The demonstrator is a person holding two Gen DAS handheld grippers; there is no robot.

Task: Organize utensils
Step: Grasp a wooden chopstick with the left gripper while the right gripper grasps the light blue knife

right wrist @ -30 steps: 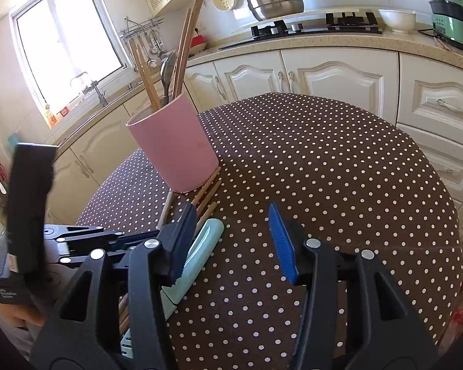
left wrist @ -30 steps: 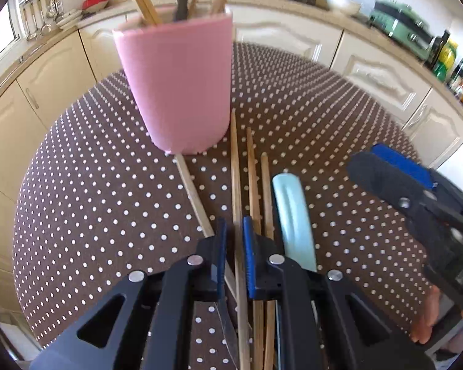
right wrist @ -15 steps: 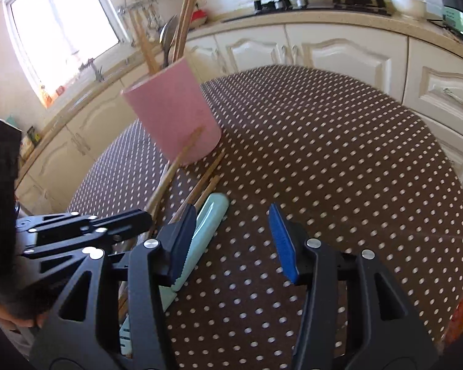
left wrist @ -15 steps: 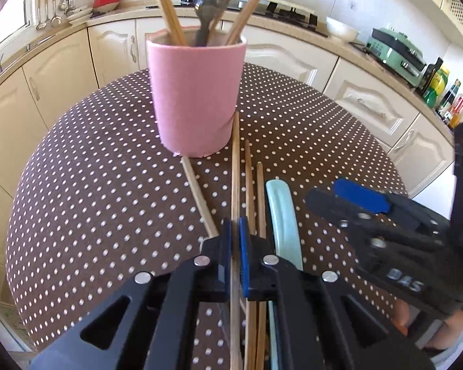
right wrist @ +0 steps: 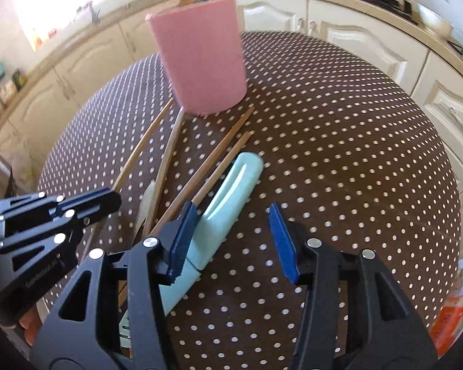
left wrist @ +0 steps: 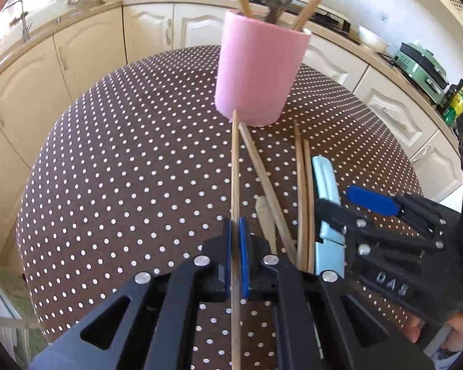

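Pinching chopstick, left gripper, table edge near

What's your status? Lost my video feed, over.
Left gripper shut on one chopstick, tip near the pink holder. Right gripper open, empty, beside the mint knife. Loose chopsticks on the table.

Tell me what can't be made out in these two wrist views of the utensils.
- Left wrist view: the held chopstick has its near end cut off by the bottom edge, behind the left tool.
- Right wrist view: the light blue knife has its lower end hidden behind the right tool.
- Both views: the pink holder hides the lower parts of its utensils; their tops run off the frame.
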